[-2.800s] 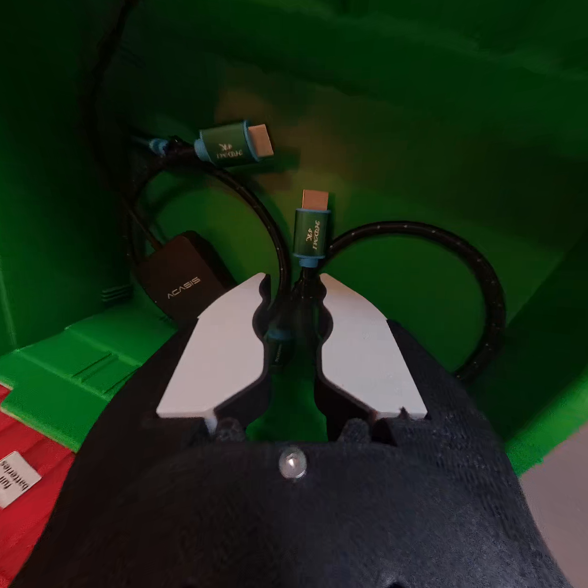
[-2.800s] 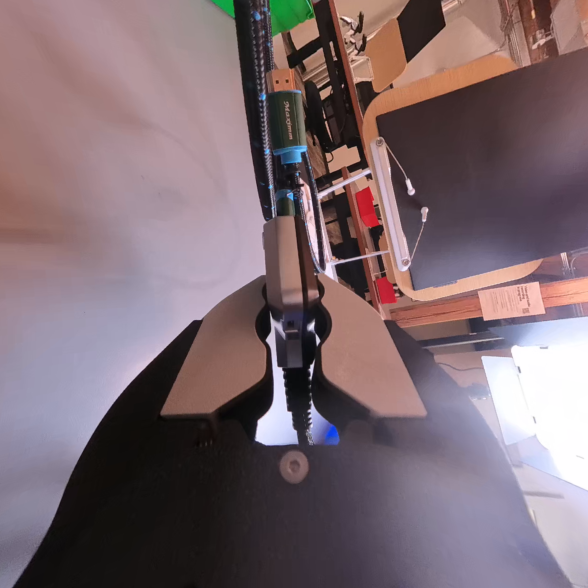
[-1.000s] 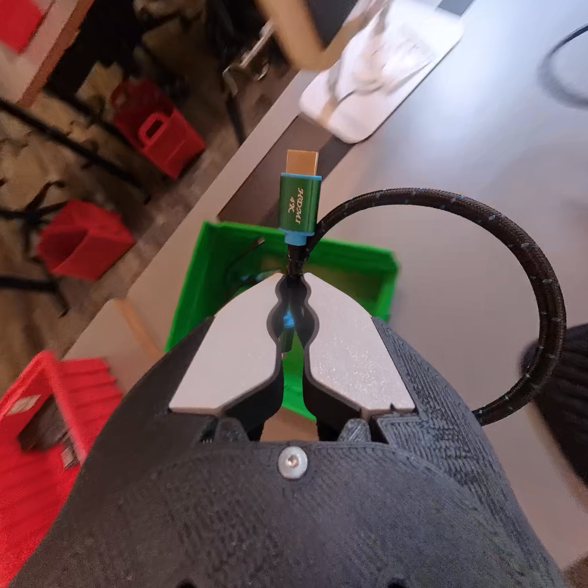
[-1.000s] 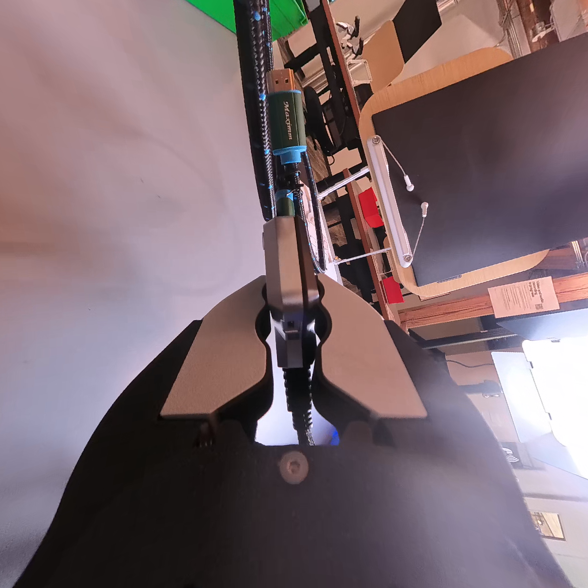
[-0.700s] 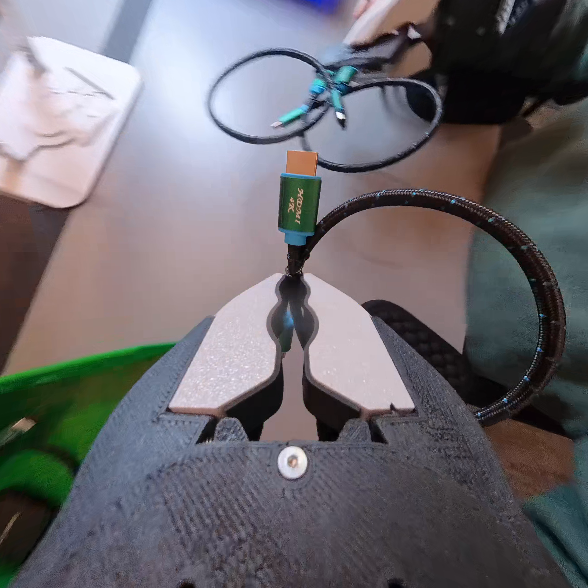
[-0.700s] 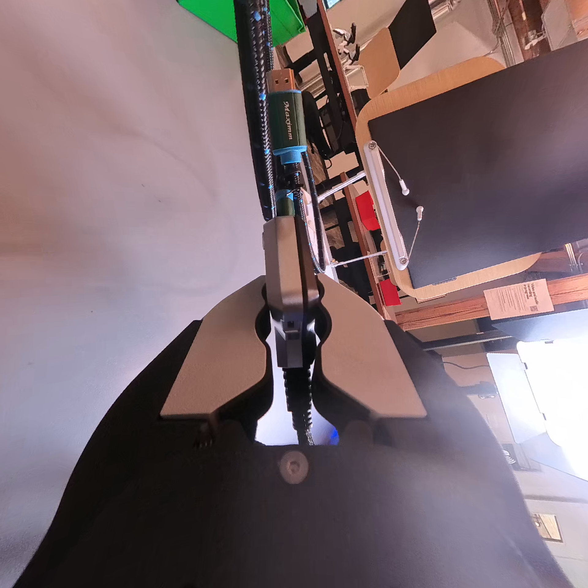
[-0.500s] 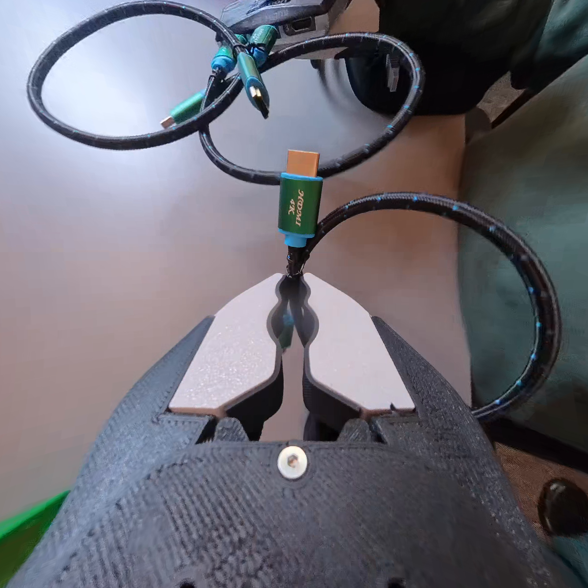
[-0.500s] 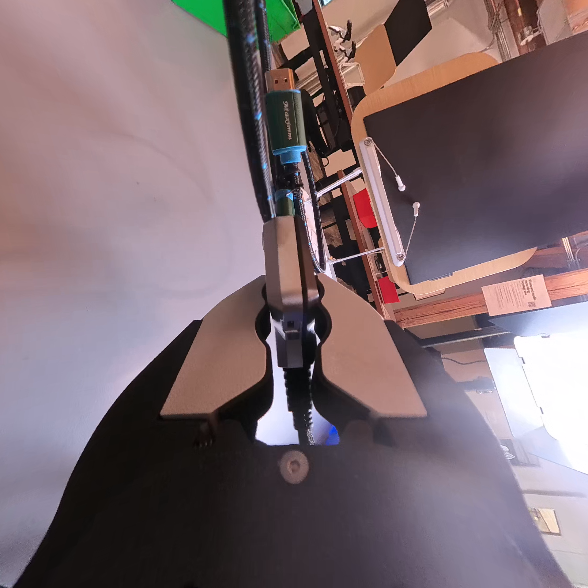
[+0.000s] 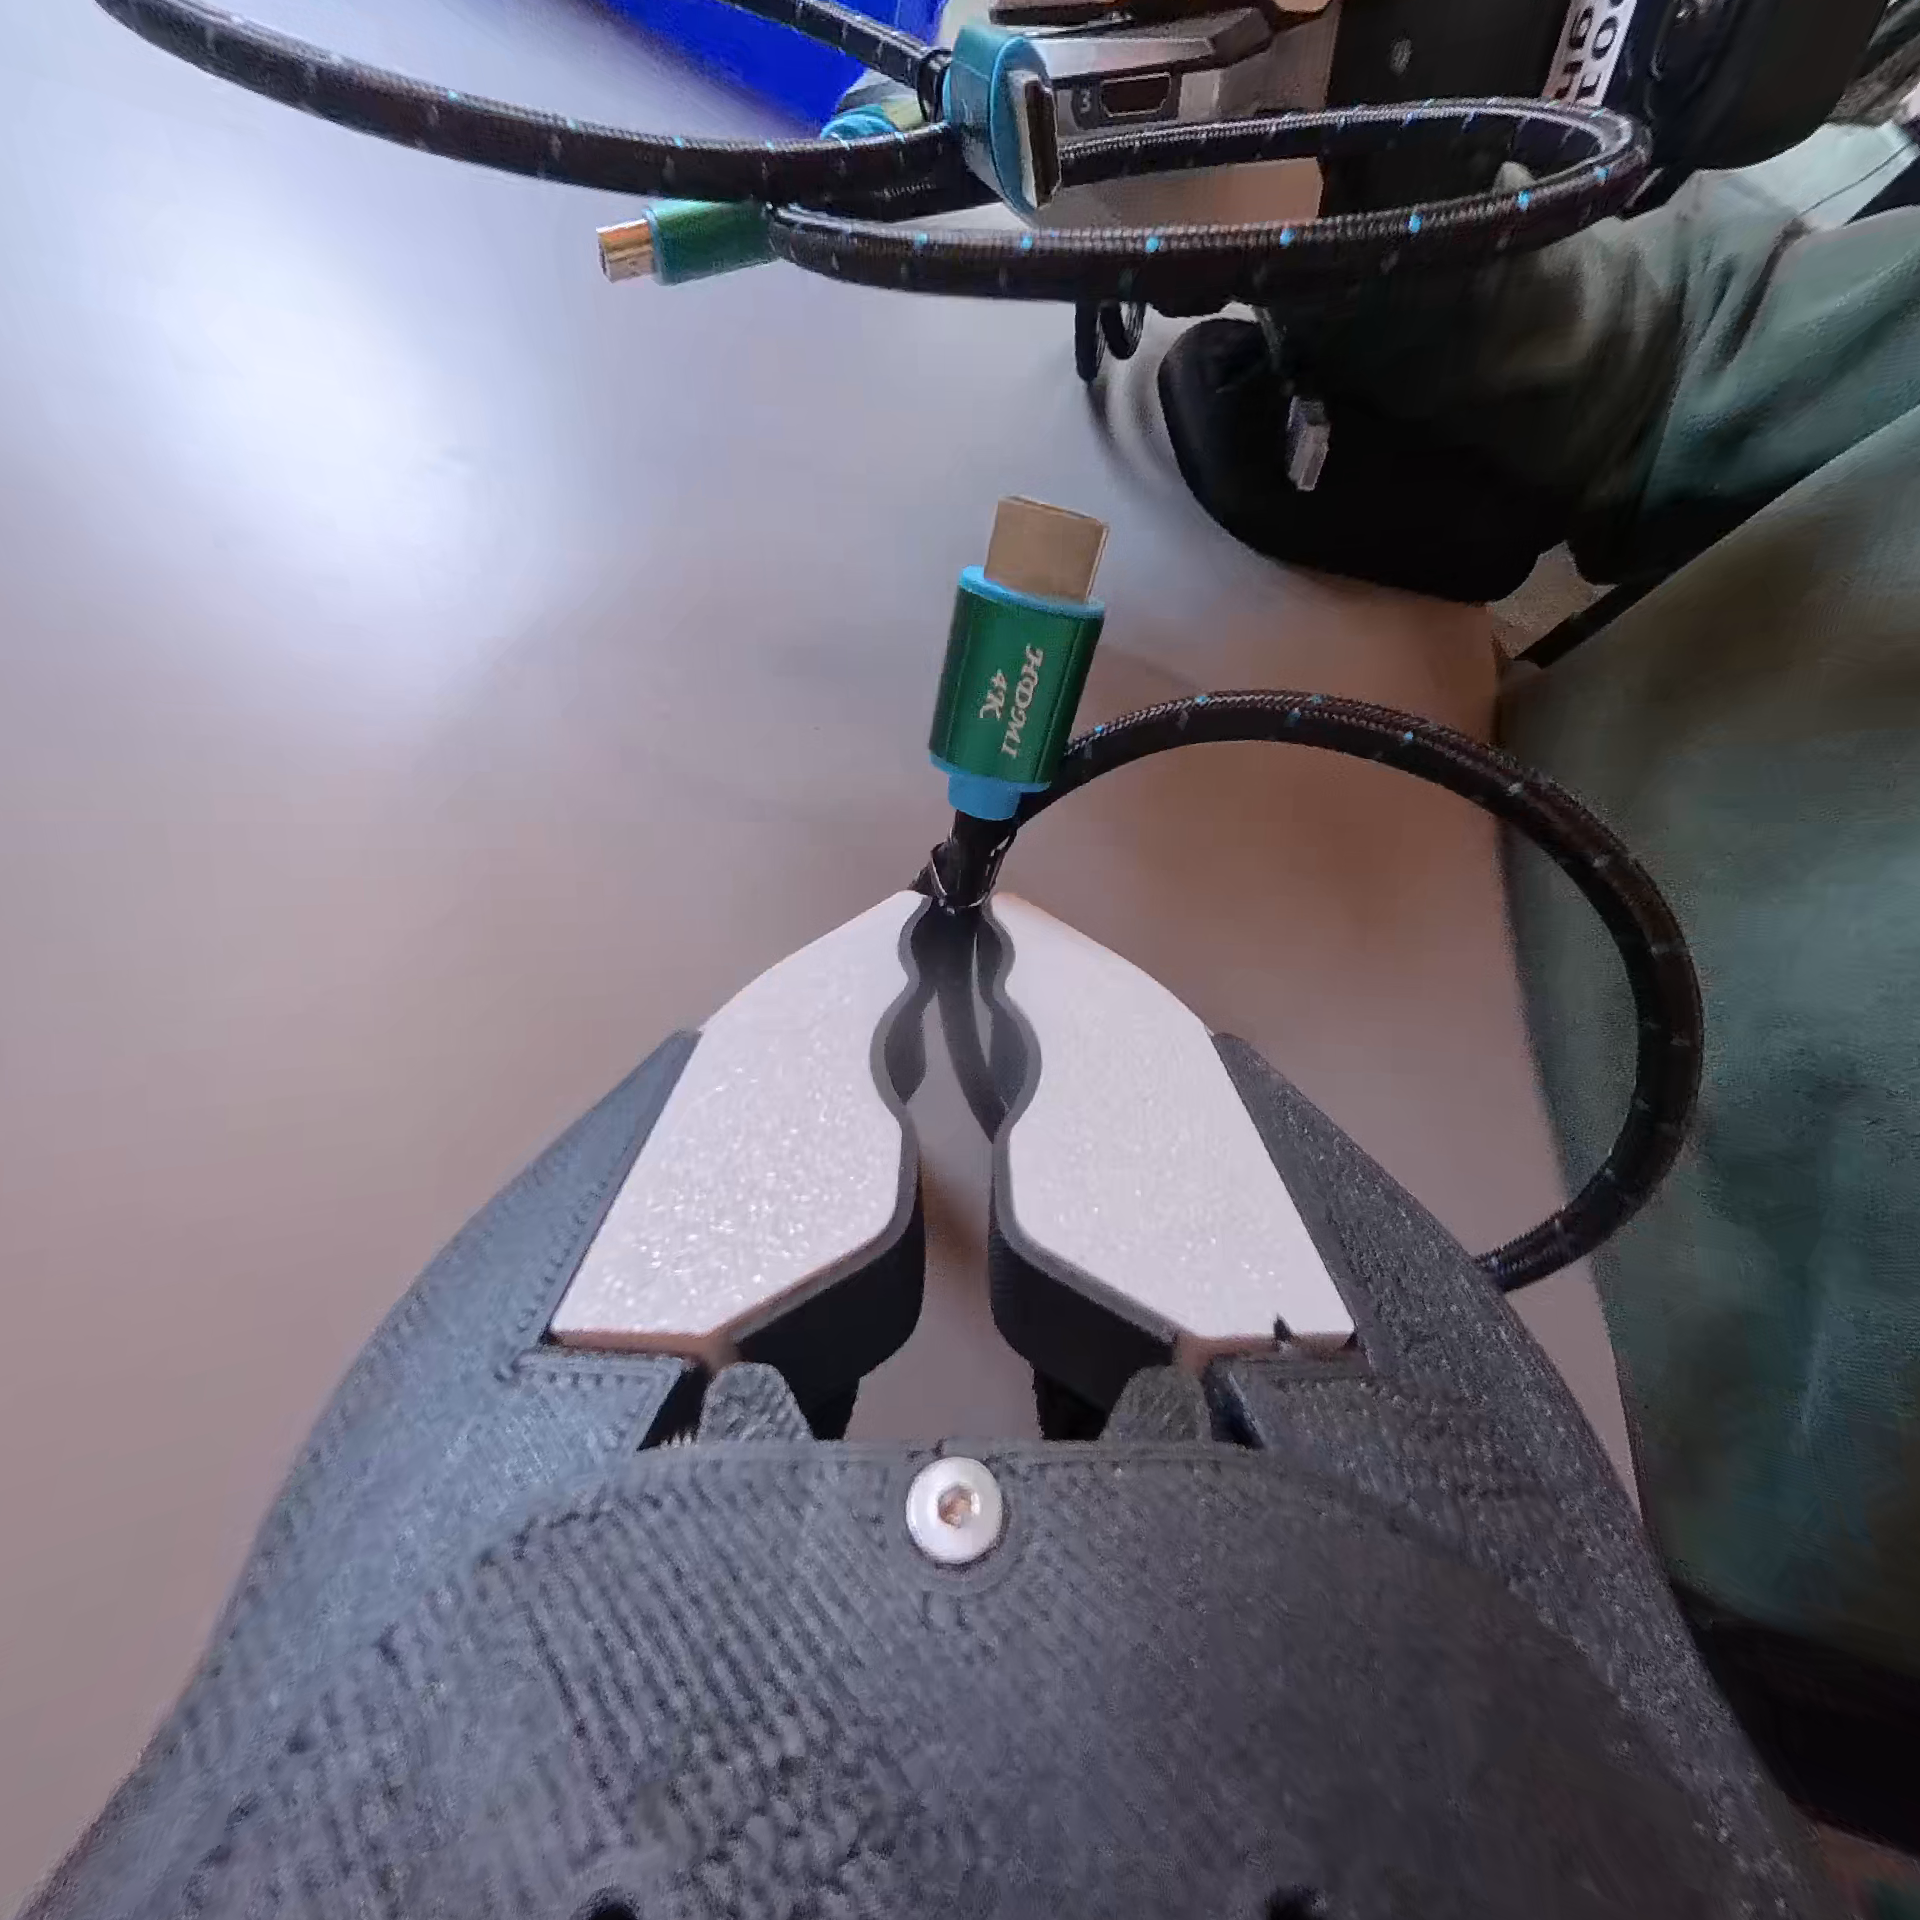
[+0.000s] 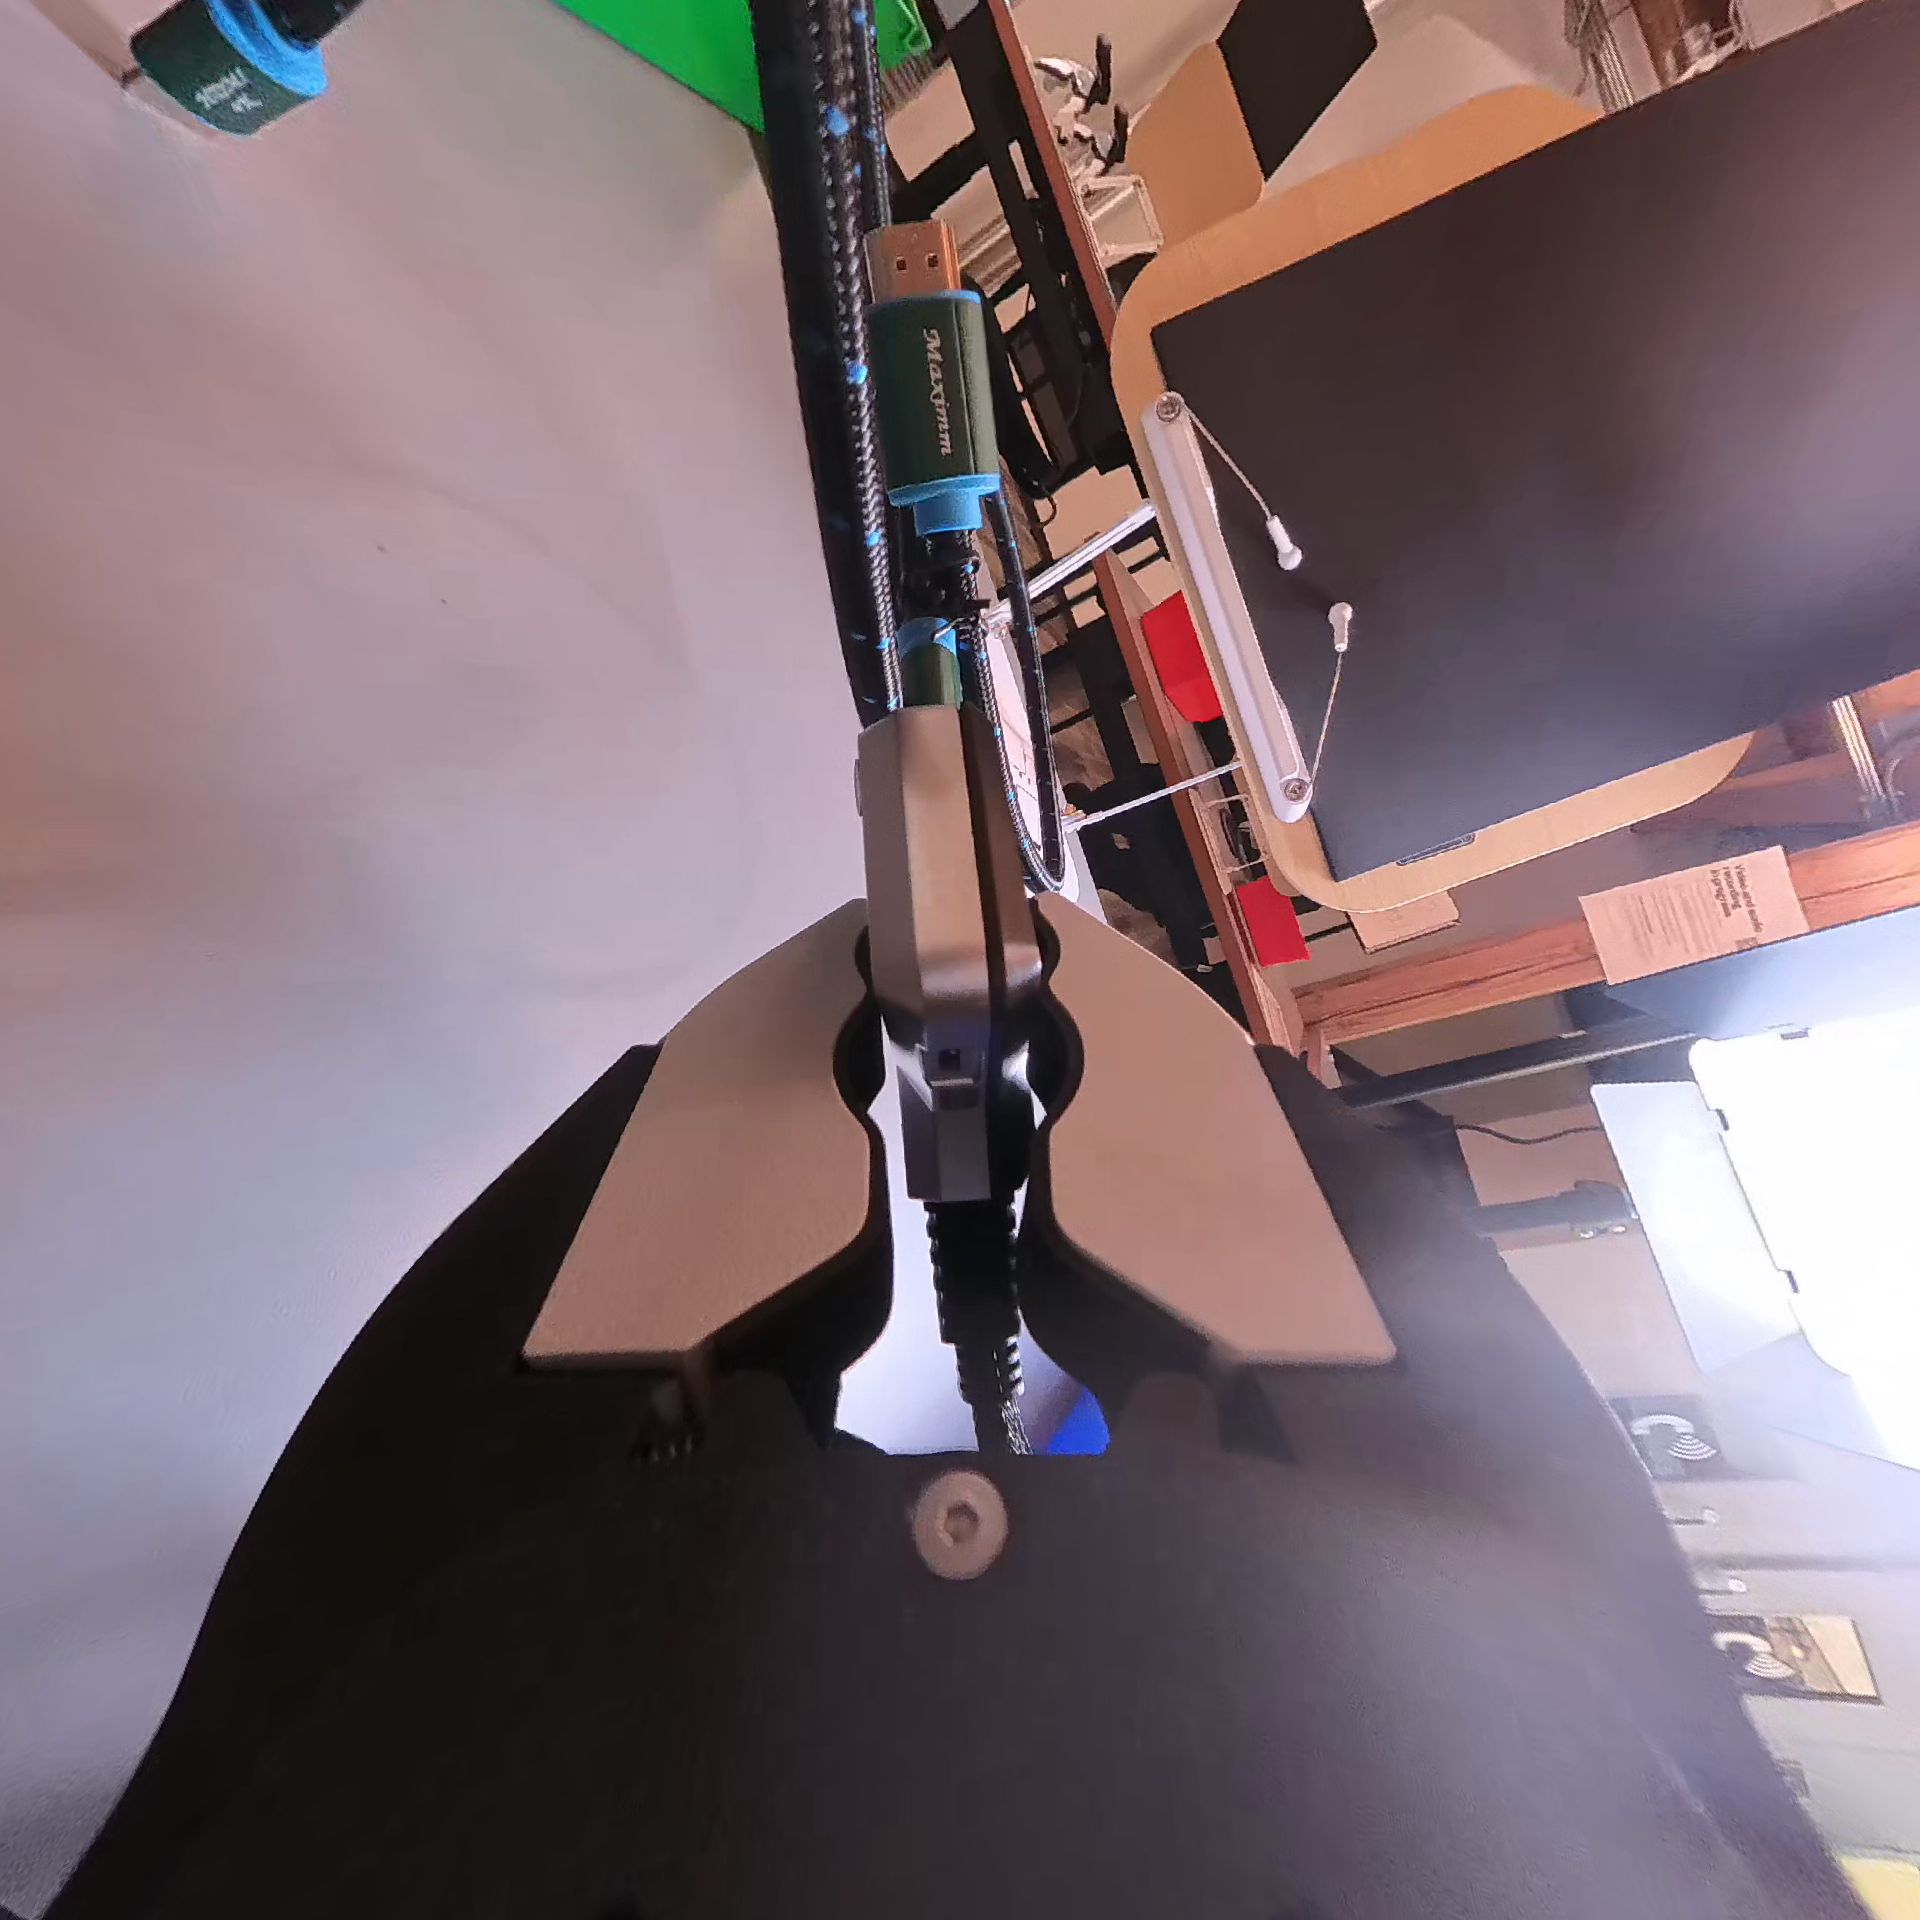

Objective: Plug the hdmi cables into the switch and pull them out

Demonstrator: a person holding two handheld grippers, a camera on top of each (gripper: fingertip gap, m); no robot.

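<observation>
Cable: braided black cable (image 9: 1621, 997) with blue flecks, pinched just behind its green plug (image 9: 1013, 696) by the left gripper (image 9: 951, 920); the plug stands straight ahead of the jaws with its gold tip forward, and the rest of the cable loops out to the right of the jaws and back under the gripper body.
Left jaws: nearly together, both white fingers (image 9: 790, 1122) pressing on the thin cable neck at their very tips.
Adapter: grey metal adapter block (image 10: 935, 914) clamped edge-on between the jaws of the right gripper (image 10: 951, 935); its own braided lead runs back between the fingers toward the gripper body.
Right jaws: held apart by the width of the block, both pads bearing on its flat sides.
Ahead of right jaws: a second green plug (image 10: 932, 400) with a gold tip and a thick braided cable (image 10: 831, 312) run forward past the block, close beside it.
Seen from the left: the adapter's end face with ports (image 9: 1132, 99) sits far ahead of the left jaws and to the right, with cable loops and two more green plugs (image 9: 696, 239) lying across it.
Tabletop: pale grey tabletop (image 9: 364, 623) below both grippers; green bin (image 10: 675, 52) far ahead of the right jaws.
Handling judgement: the grip sits on the soft neck, not the plug shell, so the plug can swivel; slow, square alignment and a steady adapter would suit it.
</observation>
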